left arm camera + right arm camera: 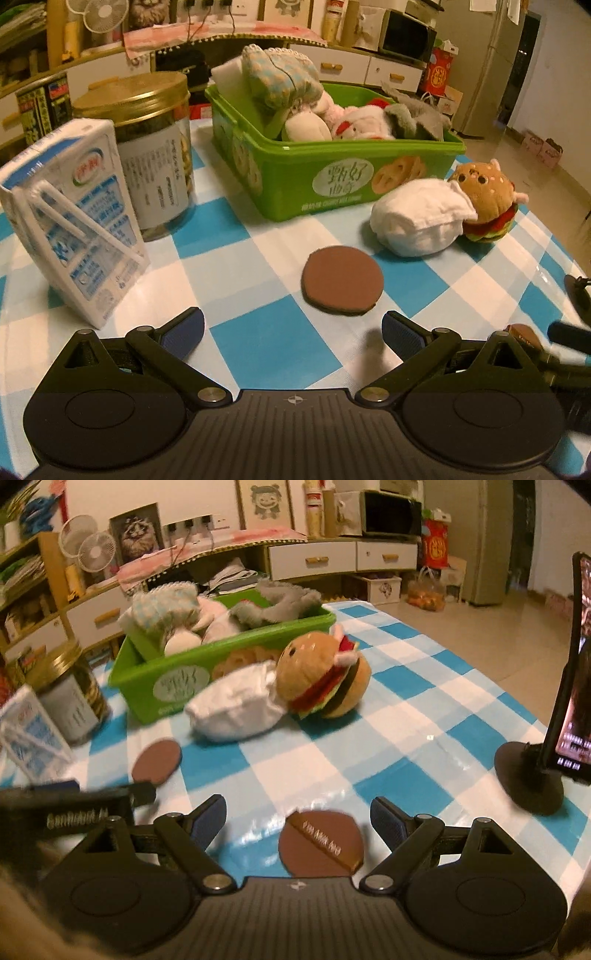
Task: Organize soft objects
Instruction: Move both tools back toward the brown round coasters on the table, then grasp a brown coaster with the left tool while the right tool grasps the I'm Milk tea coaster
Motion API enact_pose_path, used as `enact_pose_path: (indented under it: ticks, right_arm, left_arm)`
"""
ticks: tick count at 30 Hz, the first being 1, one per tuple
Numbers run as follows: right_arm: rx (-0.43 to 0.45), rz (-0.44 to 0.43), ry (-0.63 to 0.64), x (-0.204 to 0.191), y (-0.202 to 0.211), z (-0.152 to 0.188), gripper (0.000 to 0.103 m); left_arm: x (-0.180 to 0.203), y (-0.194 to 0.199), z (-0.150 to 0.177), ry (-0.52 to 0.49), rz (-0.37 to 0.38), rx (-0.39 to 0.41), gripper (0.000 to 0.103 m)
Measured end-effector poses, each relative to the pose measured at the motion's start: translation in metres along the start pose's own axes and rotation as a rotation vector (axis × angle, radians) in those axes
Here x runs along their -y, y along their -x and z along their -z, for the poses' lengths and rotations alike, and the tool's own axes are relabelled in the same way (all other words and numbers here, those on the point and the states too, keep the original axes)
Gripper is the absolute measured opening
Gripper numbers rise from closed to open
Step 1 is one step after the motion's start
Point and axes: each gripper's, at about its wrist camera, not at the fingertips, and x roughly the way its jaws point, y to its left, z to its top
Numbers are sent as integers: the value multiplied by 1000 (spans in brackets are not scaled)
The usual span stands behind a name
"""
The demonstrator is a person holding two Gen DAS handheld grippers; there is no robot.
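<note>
A green bin (295, 184) heaped with plush toys stands mid-table. In front of it lie a rolled white cloth (417, 218) and, touching the cloth, a burger plush (487, 201). A flat brown round pad (342, 280) rests just ahead of my left gripper (293, 332), which is open and holds nothing. My right gripper (299, 819) is open too. A second brown disc with a strap (321, 845) lies on the tablecloth between its fingers, and the pads are clear of it. The right wrist view also shows the cloth (236, 709), burger (321, 675) and bin (147, 686).
A milk carton (74, 221) and a gold-lidded jar (155, 155) stand left of the bin. A phone on a round black stand (528, 779) sits at the table's right edge. The left gripper's body (74, 805) is close beside the right one.
</note>
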Motion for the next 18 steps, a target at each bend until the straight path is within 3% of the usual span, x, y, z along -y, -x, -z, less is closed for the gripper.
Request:
enact_pose_path:
  ticks: [6, 8, 18]
  right_arm:
    - [46, 37, 32, -6, -4, 28, 74]
    - [55, 37, 35, -7, -6, 31, 84]
    - [74, 52, 41, -9, -9, 34, 84]
  left_arm:
    - [7, -4, 8, -59, -6, 67, 98]
    - [8, -5, 8, -62, -2, 77, 98]
    - [10, -11, 2, -62, -16, 78, 99]
